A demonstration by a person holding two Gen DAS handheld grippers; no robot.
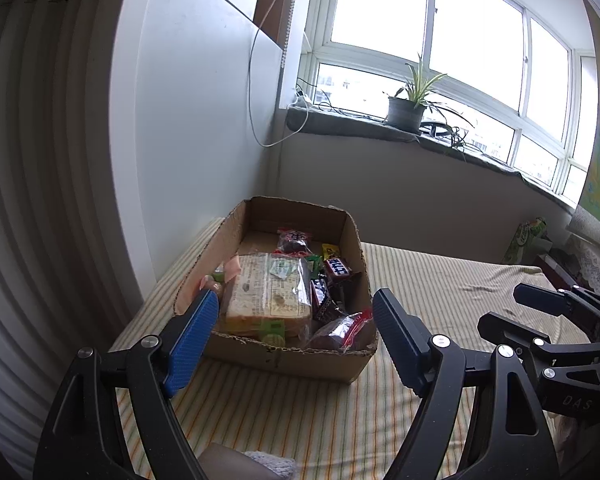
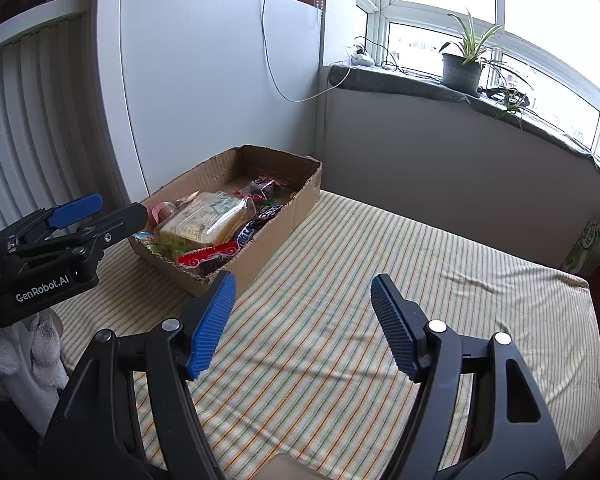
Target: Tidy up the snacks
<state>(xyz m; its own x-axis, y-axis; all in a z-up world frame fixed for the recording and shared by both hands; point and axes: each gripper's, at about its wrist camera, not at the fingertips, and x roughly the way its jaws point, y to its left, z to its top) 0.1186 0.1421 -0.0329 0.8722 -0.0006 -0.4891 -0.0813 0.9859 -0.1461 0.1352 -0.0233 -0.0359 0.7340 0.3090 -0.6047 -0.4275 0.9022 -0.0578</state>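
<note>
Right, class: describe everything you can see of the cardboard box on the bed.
The cardboard box is a shallow, open-topped brown tray with ragged, torn-off upper edges. It sits flat on the striped bedsheet, near the white wall in the corner. Inside lie wrapped snacks: a large clear-wrapped pack of sandwich bread, chocolate bars and red packets. Neither gripper touches it.
</note>
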